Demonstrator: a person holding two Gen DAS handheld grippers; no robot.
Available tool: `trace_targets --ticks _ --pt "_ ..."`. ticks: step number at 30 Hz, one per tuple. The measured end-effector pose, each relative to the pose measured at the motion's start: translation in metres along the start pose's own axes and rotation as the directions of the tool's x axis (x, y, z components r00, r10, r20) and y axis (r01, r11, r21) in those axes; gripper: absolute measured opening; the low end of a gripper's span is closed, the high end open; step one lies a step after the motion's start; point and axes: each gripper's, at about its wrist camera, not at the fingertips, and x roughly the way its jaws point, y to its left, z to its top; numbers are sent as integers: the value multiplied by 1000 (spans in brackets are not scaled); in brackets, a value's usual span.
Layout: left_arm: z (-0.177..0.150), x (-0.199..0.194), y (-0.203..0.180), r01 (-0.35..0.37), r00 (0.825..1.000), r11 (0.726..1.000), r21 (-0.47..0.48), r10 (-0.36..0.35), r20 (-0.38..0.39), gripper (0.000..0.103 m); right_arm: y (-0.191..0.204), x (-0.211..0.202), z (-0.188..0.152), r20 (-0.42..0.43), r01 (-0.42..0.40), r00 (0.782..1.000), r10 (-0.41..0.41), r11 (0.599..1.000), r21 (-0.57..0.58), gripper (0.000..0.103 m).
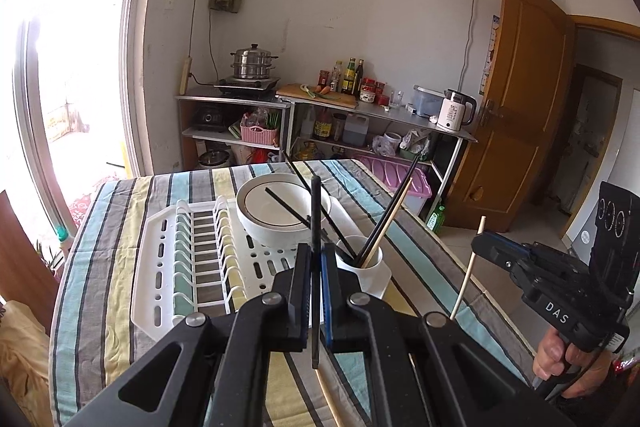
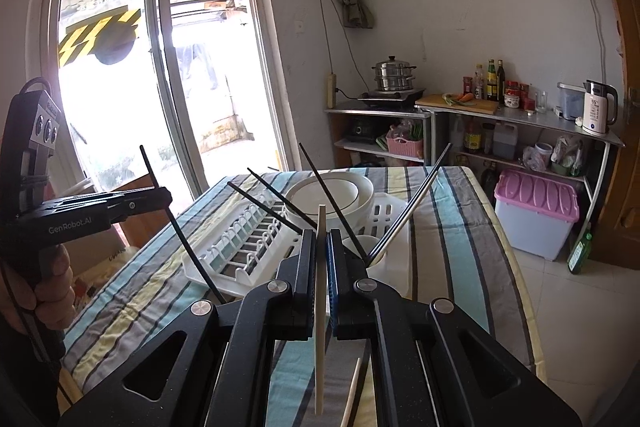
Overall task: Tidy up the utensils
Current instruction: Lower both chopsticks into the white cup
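Chopsticks are split between the two tools and the white cup [image 1: 362, 263] that stands at the near right corner of the white dish rack [image 1: 168, 247] on the striped counter [image 1: 120, 195]. The left tool [image 1: 316, 255] is clamped tight on a single black chopstick [image 1: 316, 211], which stands nearly upright between its jaws and pokes out both above and below them. The right tool [image 2: 321, 251] is likewise closed on one pale wooden chopstick [image 2: 320, 291], also held close to vertical, with most of its length hanging below the pads. From the left wrist view the right tool sits well to the right of the rack, off the counter's edge, with a hand [image 1: 560, 355] wrapped around its handle. From the right wrist view the left tool hangs to the left of the rack, over the counter's left edge, its black chopstick slanting down toward the cloth. The cup holds several black chopsticks and one wooden one, fanned outward. A white bowl [image 1: 276, 215] rests on the rack just behind the cup, with a black chopstick lying across its rim. Another wooden chopstick [image 1: 328, 399] lies on the counter in front of the rack, under the left tool.
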Motion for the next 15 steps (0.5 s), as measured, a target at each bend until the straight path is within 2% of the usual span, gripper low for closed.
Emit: trace_targets --ticks 7,15 --pt "38 6 -25 37 999 998 43 -38 28 4 -13 7 23 36 18 999 -18 1000 9 5" --pt "73 35 -42 71 997 996 48 -72 36 4 -35 21 49 73 29 997 -32 999 44 5"
